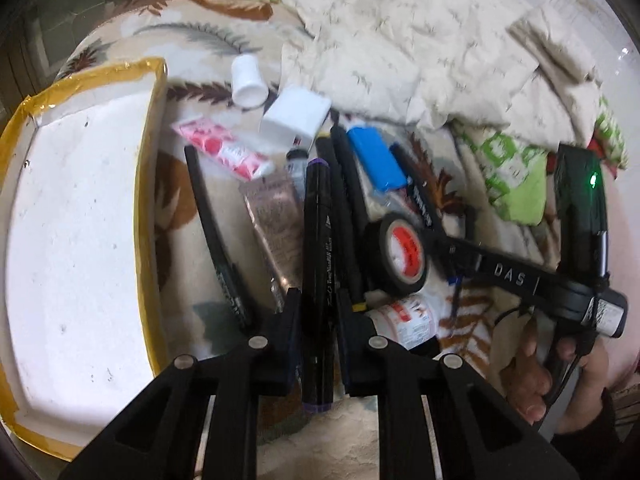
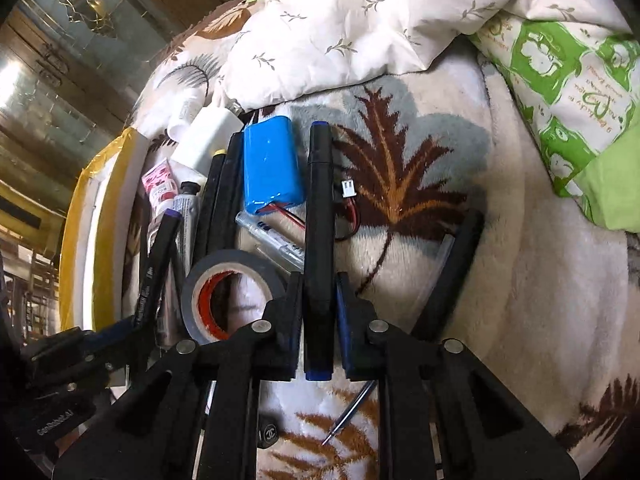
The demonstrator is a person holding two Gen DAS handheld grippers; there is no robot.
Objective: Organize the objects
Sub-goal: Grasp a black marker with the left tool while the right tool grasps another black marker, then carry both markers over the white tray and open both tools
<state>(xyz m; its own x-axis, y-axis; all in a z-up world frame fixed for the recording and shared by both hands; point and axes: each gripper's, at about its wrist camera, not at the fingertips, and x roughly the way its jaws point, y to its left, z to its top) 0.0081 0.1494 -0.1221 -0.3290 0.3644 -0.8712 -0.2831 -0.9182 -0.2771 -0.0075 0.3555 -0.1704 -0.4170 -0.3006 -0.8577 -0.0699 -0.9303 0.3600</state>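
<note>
Left hand-held gripper [image 1: 316, 312] is clamped on a long black marker with purple end caps [image 1: 317, 240], both fingers pressing its barrel, the pen running straight out along the fingers over the leaf-patterned fleece blanket [image 2: 520, 280] on the bed. Over on the other side, the right hand-held gripper [image 2: 318, 300] is closed on a black marker with blue end caps [image 2: 319, 216], held the same way, lengthwise between the fingers.

Between the two pens sits the clutter: a black roll of electrical tape with a red-printed core [image 2: 228, 292] standing on edge just left of the right gripper, a blue shrink-wrapped battery pack [image 2: 272, 168] with red and black wires beside the blue-capped marker, more black markers lying side by side, a pink patterned tube [image 1: 224, 152], a white rectangular box [image 1: 296, 118] and a small white bottle [image 1: 248, 80].

To the left lies a white foam tray edged in yellow tape [image 1: 150, 200], nothing visible inside it. A crumpled cream duvet with small leaf sprigs [image 2: 360, 20] bunches up behind the pile.
</note>
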